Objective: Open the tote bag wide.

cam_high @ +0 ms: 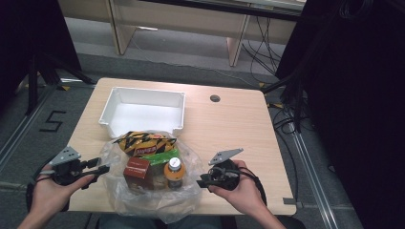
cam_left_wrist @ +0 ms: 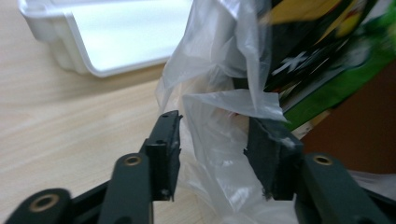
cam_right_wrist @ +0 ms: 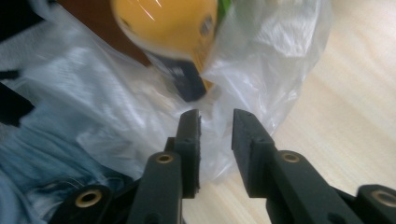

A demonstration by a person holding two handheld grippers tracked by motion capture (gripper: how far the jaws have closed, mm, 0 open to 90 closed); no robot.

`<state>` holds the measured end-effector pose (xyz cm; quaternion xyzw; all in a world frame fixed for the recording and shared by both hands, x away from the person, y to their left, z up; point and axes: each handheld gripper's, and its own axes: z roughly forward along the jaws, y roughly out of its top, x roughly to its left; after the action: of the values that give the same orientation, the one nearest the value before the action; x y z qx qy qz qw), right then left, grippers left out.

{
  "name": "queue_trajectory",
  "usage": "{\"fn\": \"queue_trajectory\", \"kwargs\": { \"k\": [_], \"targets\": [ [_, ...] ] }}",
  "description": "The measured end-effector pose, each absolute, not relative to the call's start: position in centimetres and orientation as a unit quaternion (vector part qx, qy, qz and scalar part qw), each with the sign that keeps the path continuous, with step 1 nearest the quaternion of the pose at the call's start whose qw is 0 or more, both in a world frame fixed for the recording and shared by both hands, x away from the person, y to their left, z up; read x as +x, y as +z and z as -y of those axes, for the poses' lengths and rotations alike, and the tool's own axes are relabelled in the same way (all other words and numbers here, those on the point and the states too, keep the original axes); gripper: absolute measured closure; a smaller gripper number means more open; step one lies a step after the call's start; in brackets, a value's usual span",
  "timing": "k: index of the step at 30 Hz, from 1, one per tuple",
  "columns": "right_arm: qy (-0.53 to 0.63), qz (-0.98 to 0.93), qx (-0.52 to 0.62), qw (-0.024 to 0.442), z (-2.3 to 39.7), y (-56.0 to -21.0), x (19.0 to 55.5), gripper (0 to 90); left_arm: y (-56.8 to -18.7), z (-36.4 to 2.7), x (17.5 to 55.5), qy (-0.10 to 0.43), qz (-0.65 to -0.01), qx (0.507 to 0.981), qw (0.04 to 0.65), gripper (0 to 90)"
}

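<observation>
A wooden table (cam_high: pixel 239 129) is seen from above. A clear plastic bag (cam_high: pixel 191 191) lies at the near middle of it. Inside the bag, a yellow and black snack pack (cam_high: pixel 143 142) lies at the far side, with a green pack (cam_high: pixel 162 156) just under its near edge. A brown box (cam_high: pixel 137 169) is seen at the near left inside the bag, and a small bottle with an orange cap (cam_high: pixel 175 171) stands just to the right of the box. A white tray (cam_high: pixel 143 112) sits on the table just beyond the bag.

The left gripper (cam_high: pixel 98 170) is held in the left hand (cam_high: pixel 47 193) at the left edge of the bag. In the left gripper view, its jaws are set wide apart, and a fold of the bag (cam_left_wrist: pixel 219 140) is seen between them. The right jaw touches the plastic. Whether the left jaw touches it cannot be told. The tray (cam_left_wrist: pixel 74 51) is seen at the far left there.

The right gripper (cam_high: pixel 203 180) is held in the right hand (cam_high: pixel 246 191) at the right edge of the bag. In the right gripper view, its jaws are set a small way apart, with a gap between them. The bag (cam_right_wrist: pixel 116 112) is seen just past the jaw tips, and the bottle (cam_right_wrist: pixel 173 28) shows blurred behind it. Whether the jaws touch the plastic cannot be told.
</observation>
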<state>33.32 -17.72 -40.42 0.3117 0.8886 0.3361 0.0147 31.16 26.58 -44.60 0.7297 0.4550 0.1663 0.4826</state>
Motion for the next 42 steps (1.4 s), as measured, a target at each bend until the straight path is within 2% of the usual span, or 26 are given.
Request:
{"fn": "queue_trajectory", "kwargs": {
  "k": [4,7,8,9,10,13,19,22,24,26,29,34,42],
  "targets": [
    [0.371,-0.875,0.307,0.051,18.4,-38.1,33.0,69.7,-42.7,-27.4,30.9,0.194,-0.423,0.731,0.499,48.4],
    [0.383,-0.868,0.307,0.080,18.8,-36.9,33.9,65.4,-41.3,-27.4,30.9,0.202,-0.427,0.712,0.519,47.7],
    [0.386,-0.865,0.308,0.087,18.7,-36.7,34.4,64.4,-40.9,-27.7,31.4,0.212,-0.404,0.718,0.525,47.6],
    [0.394,-0.861,0.308,0.093,18.6,-36.7,34.9,63.3,-40.4,-27.8,31.5,0.214,-0.407,0.719,0.520,47.5],
    [0.388,-0.863,0.311,0.091,18.5,-36.5,35.4,62.1,-40.1,-27.5,31.5,0.211,-0.430,0.703,0.526,47.5],
    [0.388,-0.862,0.313,0.088,17.8,-36.8,37.4,60.3,-39.5,-27.5,32.6,0.209,-0.426,0.704,0.528,46.8],
    [0.383,-0.870,0.305,0.062,16.1,-38.4,40.1,57.6,-40.5,-26.8,35.2,0.164,-0.415,0.753,0.484,45.4],
    [0.379,-0.869,0.314,0.052,15.2,-39.5,40.7,56.7,-41.9,-26.2,36.1,0.142,-0.410,0.775,0.459,49.4],
    [0.367,-0.875,0.312,0.042,15.1,-40.1,41.3,62.1,-42.8,-25.8,36.5,0.124,-0.400,0.795,0.439,53.9],
    [0.354,-0.883,0.306,0.037,15.0,-40.6,41.6,72.7,-43.8,-25.2,36.9,0.106,-0.404,0.797,0.436,59.8],
    [0.352,-0.882,0.312,0.034,14.7,-41.4,41.8,83.9,-44.8,-24.9,37.5,0.097,-0.404,0.811,0.412,73.8],
    [0.332,-0.884,0.326,0.051,14.6,-42.1,42.2,88.8,-46.0,-23.9,38.5,0.089,-0.416,0.823,0.376,86.4],
    [0.306,-0.889,0.334,0.069,14.8,-44.2,43.5,90.0,-47.6,-22.9,39.4,0.089,-0.437,0.821,0.356,88.6]
  ]
}}
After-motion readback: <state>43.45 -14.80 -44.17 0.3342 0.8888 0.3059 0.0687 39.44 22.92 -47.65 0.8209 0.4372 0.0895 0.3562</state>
